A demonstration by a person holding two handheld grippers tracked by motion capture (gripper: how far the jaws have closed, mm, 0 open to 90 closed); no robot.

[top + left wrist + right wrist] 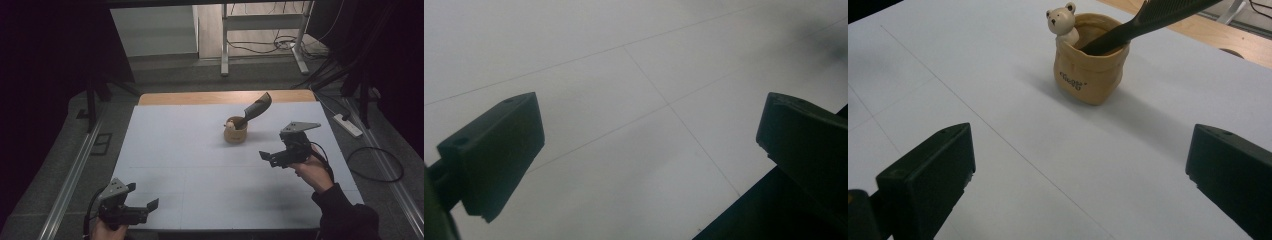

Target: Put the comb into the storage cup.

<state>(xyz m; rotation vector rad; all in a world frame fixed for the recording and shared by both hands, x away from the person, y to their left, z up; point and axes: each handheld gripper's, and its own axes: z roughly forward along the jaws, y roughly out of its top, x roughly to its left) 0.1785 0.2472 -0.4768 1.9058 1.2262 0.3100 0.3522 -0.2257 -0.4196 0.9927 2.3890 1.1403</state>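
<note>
**Inspector A:** Starting at the left. The left gripper [131, 202] sits at the near left corner of the white table [175, 150], low over the surface, with nothing near it. Its own view has the jaws wide apart over bare board, nothing between them. I judge it parked there to keep clear of the work.

**Inspector B:** Agreed. Moving to the middle: the tan cup [235, 131] stands upright toward the far side of the table, roughly central. A small bear figure [1062, 21] perches on its rim. A dark comb [256, 111] rests in it handle down, leaning up and away to the right, its toothed end well above the rim.

**Inspector A:** Why the lean?

**Inspector B:** The comb is longer than the cup is deep, so it props against the rim. That leaves the upper end free to grasp.

**Inspector A:** And the right?

**Inspector B:** The right gripper [272, 157] is held off the table, near the cup's right and nearer the person, apart from it. In its own view the jaws stand open and empty, with the cup [1091, 62] ahead between them. I judge it is aimed at the cup and comb [1148, 20], either to approach or to stand off.
</note>
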